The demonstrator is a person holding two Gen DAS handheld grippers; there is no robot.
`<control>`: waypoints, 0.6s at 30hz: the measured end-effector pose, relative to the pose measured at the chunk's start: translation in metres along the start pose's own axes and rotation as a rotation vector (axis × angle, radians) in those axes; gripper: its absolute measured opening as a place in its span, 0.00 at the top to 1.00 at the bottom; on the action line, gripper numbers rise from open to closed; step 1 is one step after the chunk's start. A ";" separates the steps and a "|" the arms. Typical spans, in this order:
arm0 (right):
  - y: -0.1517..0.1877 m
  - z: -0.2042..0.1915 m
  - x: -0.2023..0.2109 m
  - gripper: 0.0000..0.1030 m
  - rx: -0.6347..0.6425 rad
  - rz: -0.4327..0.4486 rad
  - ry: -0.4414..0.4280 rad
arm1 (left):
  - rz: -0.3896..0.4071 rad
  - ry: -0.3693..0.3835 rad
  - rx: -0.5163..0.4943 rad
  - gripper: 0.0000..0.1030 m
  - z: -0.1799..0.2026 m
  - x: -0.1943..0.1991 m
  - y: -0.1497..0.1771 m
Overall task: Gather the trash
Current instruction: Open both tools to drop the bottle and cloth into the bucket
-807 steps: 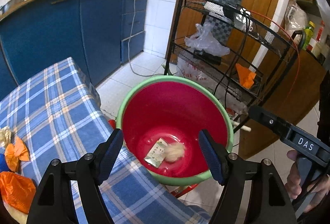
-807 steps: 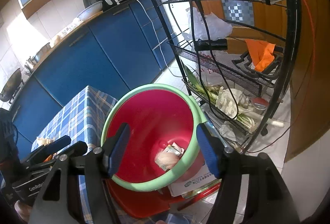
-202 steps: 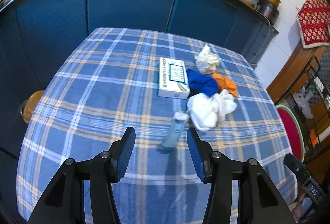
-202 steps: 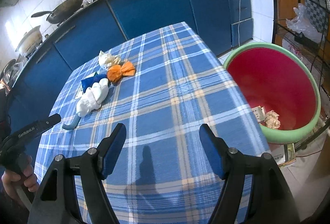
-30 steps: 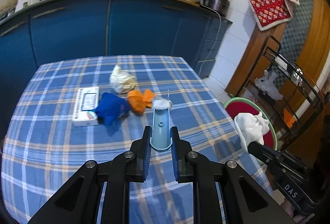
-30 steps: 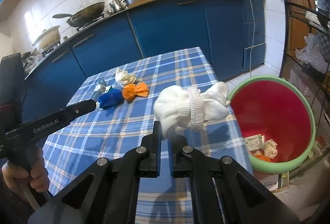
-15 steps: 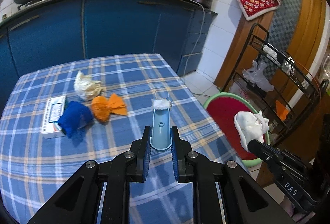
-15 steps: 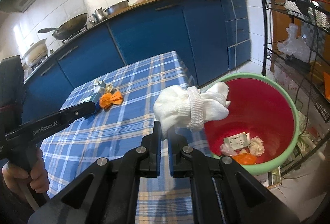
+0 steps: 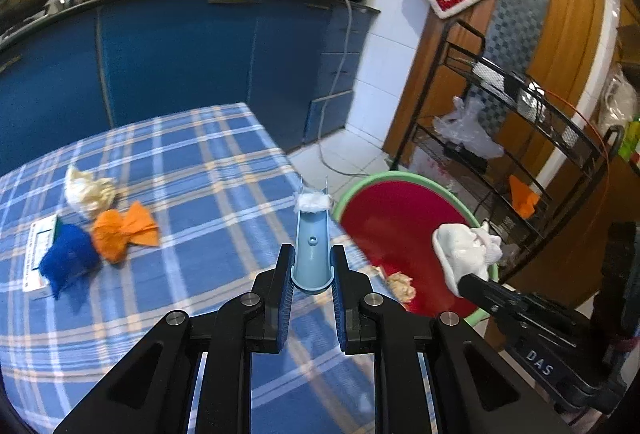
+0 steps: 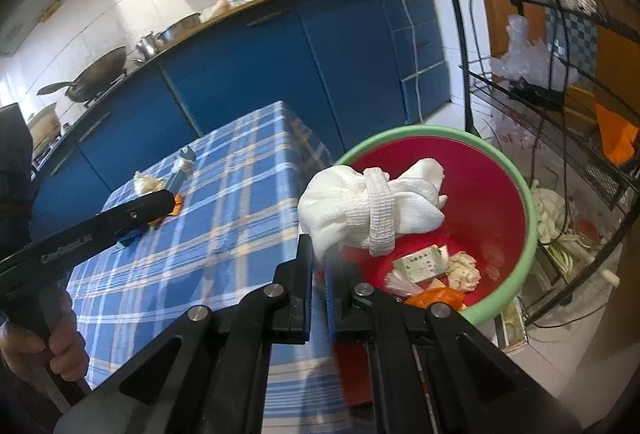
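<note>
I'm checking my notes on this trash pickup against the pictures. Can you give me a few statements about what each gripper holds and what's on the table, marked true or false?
1. The right gripper is shut on a white cloth bundle. True.
2. The left gripper is empty. False: it clamps a light blue tube.
3. The red basin is empty. False: a packet and crumpled scraps lie inside.
4. An orange wrapper lies on the checked tablecloth. True.

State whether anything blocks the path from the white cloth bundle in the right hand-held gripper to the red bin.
Nothing visible does. The white cloth bundle, clamped in the right hand-held gripper, hangs near the red bin, whose mouth is open.
</note>
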State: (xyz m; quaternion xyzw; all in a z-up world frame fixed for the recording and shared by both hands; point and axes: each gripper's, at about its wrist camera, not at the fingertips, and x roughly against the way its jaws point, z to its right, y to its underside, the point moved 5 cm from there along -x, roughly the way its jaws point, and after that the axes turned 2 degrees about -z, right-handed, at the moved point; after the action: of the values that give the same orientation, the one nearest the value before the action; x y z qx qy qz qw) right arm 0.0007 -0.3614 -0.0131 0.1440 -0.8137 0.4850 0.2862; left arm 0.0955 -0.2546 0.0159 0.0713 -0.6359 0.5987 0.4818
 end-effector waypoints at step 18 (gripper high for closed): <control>0.012 0.060 -0.029 0.87 -0.112 -0.066 0.042 | -0.072 0.060 -0.069 0.83 0.052 -0.054 -0.003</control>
State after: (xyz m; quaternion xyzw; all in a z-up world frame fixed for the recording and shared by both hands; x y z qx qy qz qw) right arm -0.0021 -0.4088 -0.0605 0.1443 -0.8282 0.4319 0.3267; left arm 0.0984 -0.3243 -0.0103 0.0594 -0.6384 0.5603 0.5243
